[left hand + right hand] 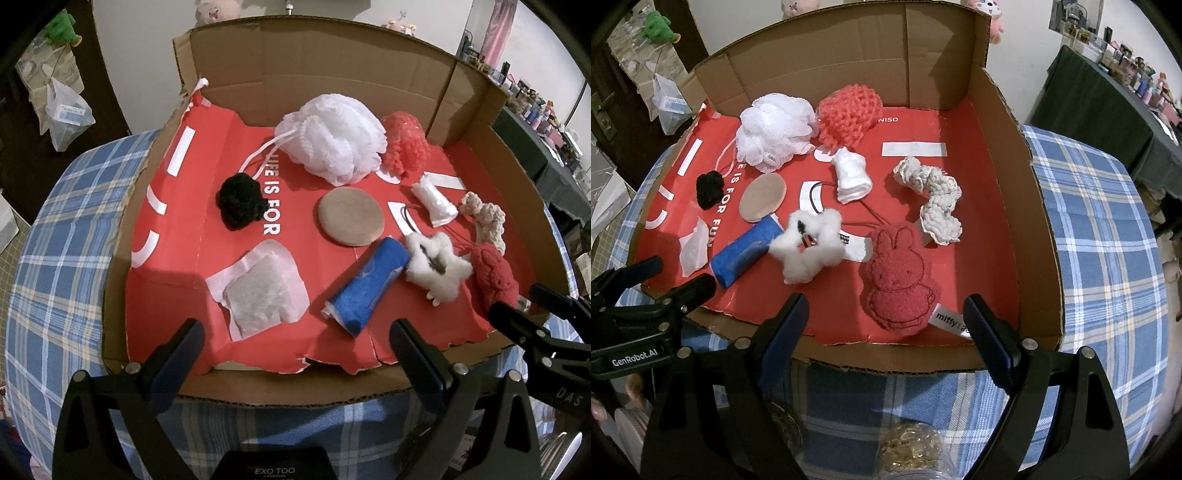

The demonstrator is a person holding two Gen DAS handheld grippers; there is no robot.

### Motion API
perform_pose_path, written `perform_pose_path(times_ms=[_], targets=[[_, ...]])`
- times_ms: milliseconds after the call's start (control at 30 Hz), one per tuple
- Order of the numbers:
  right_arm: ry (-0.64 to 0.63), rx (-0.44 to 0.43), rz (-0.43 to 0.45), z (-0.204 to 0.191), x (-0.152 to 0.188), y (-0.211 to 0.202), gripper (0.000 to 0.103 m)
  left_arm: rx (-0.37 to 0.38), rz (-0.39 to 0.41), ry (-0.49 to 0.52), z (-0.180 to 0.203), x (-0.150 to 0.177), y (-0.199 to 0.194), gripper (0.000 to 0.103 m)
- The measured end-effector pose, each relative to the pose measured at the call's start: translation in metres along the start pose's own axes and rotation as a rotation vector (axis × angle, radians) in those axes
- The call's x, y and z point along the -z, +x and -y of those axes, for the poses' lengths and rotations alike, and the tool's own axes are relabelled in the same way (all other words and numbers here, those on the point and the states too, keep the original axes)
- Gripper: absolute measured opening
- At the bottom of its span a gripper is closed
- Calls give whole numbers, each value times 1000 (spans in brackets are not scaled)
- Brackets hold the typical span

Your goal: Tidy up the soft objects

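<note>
Red rabbit plush [899, 278] lies lengthwise just ahead of my right gripper [886, 314], jaws spread, empty; left gripper [295, 339] likewise spread.

Both grippers hover at the near edge of the cardboard box [332, 391], tilted steeply down toward its floor. The left gripper [295, 343] has its jaws spread wide with nothing between them (black fingers, blue pads). The right gripper [886, 317] stands equally wide and empty, beside the left.

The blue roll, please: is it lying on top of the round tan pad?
No, the blue roll lies on the red paper beside the round tan pad, not on it.
</note>
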State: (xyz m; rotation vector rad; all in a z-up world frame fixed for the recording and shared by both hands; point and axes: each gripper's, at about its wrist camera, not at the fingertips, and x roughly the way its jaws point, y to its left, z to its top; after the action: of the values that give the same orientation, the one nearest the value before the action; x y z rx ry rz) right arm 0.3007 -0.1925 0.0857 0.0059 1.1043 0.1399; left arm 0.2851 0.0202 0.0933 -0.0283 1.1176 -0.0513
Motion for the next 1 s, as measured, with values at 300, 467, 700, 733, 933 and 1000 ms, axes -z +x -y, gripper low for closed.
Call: perform_pose_path(times_ms=[300,467,700,733,933,1000], targets=[[-4,1,-1,0,0,1,86,-1,5,2,0,0,0,102],[-2,0,-1,0,0,1,86,2,3,-1,0,0,0,102],[-2,1,-1,0,0,1,86,8,1,-7,-1,0,-1,102],[-2,0,-1,0,0,1,86,7,1,-8,-1,0,-1,102],[-2,0,-1,-1,0,1,86,8,1,-7,0,0,-1,102],[-3,0,-2,0,0,1,86,11,1,-4,0,0,-1,102]])
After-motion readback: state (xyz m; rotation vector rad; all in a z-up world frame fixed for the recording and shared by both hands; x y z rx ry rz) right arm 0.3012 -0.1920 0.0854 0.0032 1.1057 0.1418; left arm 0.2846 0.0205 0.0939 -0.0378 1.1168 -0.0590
